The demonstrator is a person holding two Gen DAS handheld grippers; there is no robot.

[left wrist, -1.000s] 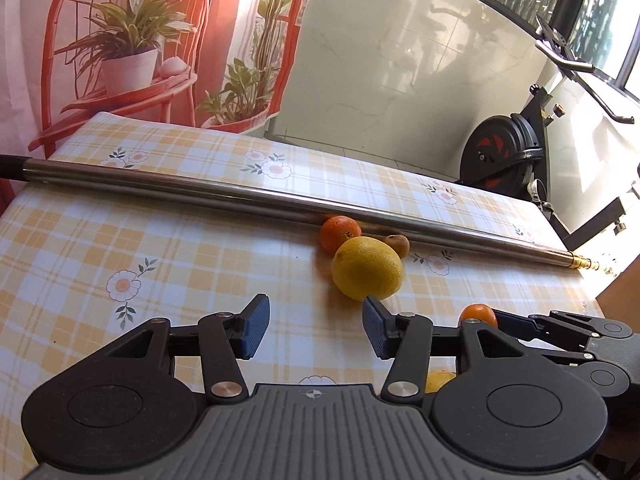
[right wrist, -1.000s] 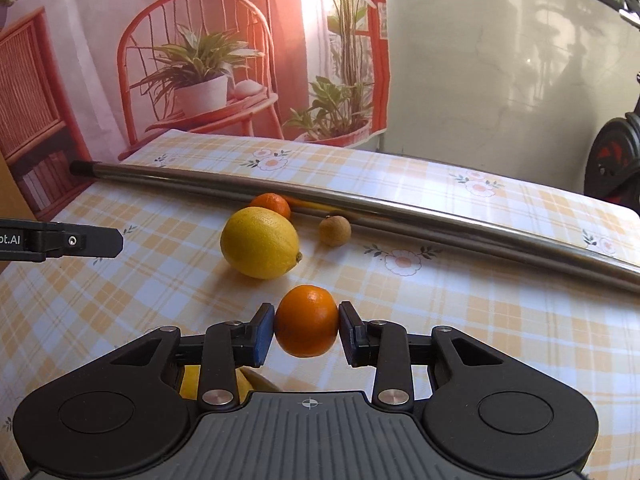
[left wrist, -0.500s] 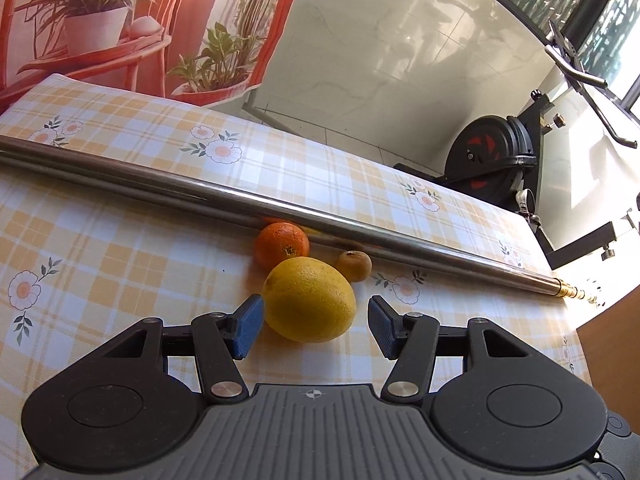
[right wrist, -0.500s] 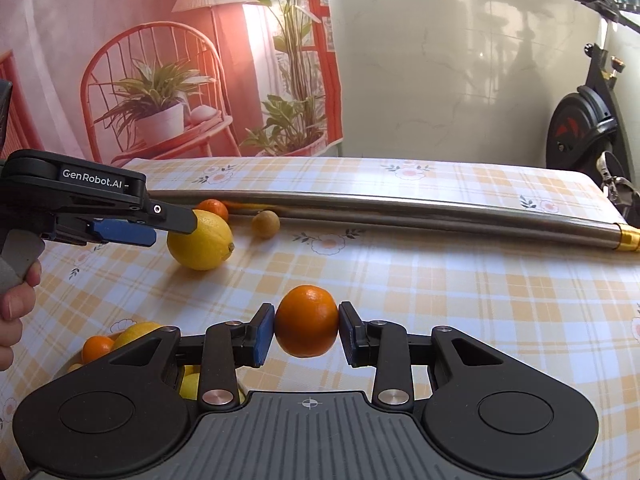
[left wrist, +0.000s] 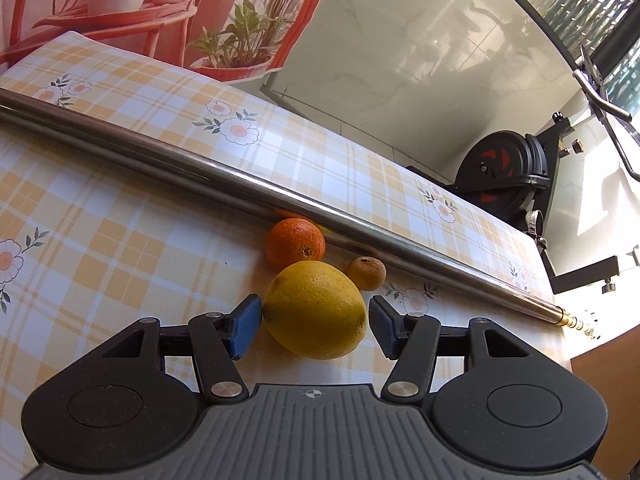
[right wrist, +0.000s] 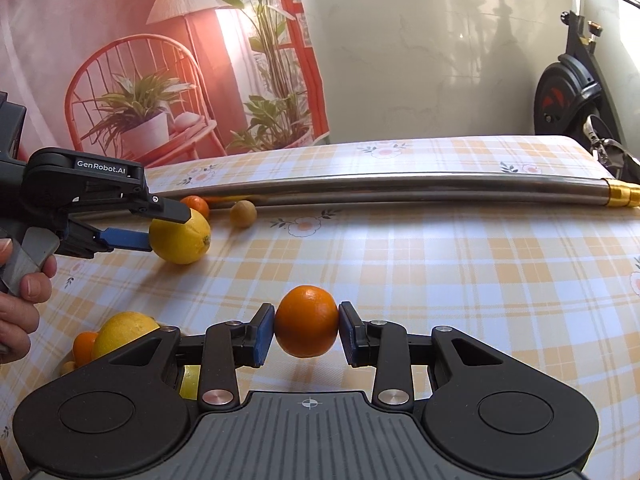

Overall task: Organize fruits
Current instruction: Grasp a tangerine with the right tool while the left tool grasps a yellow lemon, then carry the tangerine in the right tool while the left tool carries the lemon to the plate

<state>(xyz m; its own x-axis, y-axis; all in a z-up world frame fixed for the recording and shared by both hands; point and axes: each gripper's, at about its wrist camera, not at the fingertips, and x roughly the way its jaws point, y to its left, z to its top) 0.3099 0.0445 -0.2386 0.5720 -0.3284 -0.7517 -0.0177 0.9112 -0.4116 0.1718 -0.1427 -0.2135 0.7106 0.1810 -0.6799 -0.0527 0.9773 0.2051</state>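
Right gripper (right wrist: 307, 334) fingers clamped on an orange (right wrist: 306, 321) above the checked tabletop (right wrist: 440, 264). Left gripper (left wrist: 316, 326) fingers apart, flanking a lemon (left wrist: 315, 321) resting there. At 12 o'clock, another orange (left wrist: 295, 244), then a steel pole (left wrist: 168, 160). Beyond, plant backdrop (right wrist: 160, 60), exercise bike (left wrist: 504, 172).

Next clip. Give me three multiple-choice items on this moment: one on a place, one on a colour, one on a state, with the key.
1. The small brown fruit lies:
A. beside the metal pole
B. inside the right claw
C. on the floor

2. The fruit in the right claw is:
A. green
B. orange
C. purple

3. The left claw is:
A. shut and empty
B. carrying a banana
C. open around the lemon

Key: 1 A, it sits by the pole; 2 B, the orange sits between the pads; 3 C, a gap shows at one pad.
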